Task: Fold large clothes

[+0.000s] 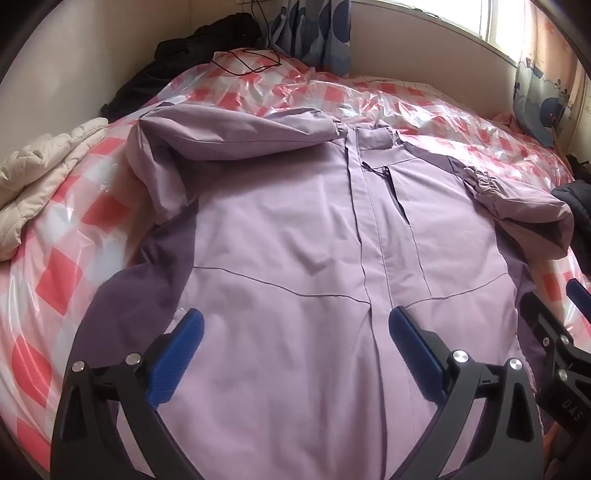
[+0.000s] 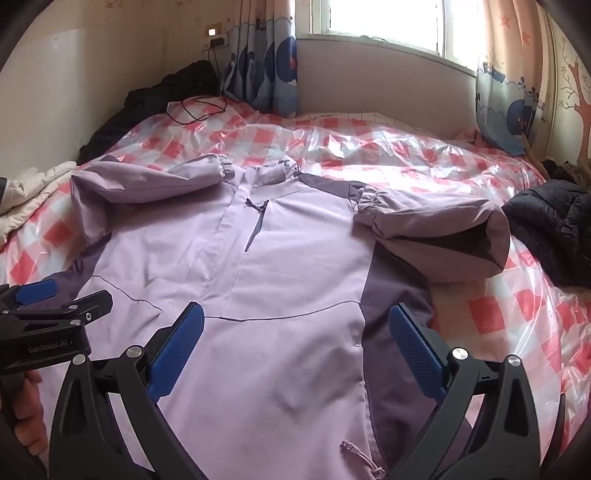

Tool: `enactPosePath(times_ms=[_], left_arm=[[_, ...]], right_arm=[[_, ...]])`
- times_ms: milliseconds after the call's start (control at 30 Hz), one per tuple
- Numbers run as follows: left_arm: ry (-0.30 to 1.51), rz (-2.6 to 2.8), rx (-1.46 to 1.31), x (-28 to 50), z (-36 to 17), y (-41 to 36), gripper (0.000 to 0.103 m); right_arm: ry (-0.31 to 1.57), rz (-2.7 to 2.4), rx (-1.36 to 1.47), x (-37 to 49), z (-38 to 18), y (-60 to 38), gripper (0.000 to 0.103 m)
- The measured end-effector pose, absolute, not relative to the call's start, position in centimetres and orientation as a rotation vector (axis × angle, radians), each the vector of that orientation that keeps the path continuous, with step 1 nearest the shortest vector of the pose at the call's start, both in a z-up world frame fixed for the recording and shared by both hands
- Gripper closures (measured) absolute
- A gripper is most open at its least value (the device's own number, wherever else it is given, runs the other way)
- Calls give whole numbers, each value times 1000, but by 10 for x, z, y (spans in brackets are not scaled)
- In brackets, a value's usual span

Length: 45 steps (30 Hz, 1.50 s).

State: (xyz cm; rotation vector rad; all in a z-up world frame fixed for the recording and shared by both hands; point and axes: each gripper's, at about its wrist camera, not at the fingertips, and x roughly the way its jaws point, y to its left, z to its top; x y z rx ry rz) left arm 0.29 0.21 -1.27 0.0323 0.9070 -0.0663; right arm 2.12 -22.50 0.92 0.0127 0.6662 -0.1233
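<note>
Lilac shell fabric with darker purple side panels made up the jacket (image 1: 295, 229), which lay front-up and zipped across the bed (image 1: 55, 266), its hem toward the cameras and its collar toward the window (image 2: 388, 22). Both sleeves were folded inward over the chest: the left sleeve (image 1: 229, 133) lay across the upper front with its elastic cuff near the collar, and the right sleeve (image 2: 432, 225) doubled back at the shoulder. A red-and-white checked cover under clear plastic sheeting (image 2: 406, 147) covered the bed. The left gripper (image 1: 295, 332) hovered above the lower front of the jacket, its blue-padded jaws spread wide and holding nothing. The right gripper (image 2: 295, 328) hung over the jacket's right side panel, jaws likewise spread and empty. A cream quilted garment (image 1: 40, 173) lay at the bed's left edge, and a black puffer jacket (image 2: 554, 225) at its right edge. A black cable (image 2: 195, 109) trailed onto the far corner.
</note>
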Motion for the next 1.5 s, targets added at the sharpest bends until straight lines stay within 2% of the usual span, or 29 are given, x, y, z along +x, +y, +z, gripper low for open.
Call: enactPosePath(times_ms=[200,333,433,767,1500], left_arm=[[889,-81,-52,1,-9,7,7],[836,-4,61,-1,-4,-5,7],[844,13,109,2,-4,-13,7],[917,-68,-14,13,-22,-17,7],[916,-89,-27,17,-20,-21,7]], right_arm=[[694,-130,27,25,6,-230,6],[705,-130,41,27,5,-234,6],[708,-129,59,28,5,-237,6],[705,-131,56,26,6,-240,6],[702,-125,59,24,7,-240,6]])
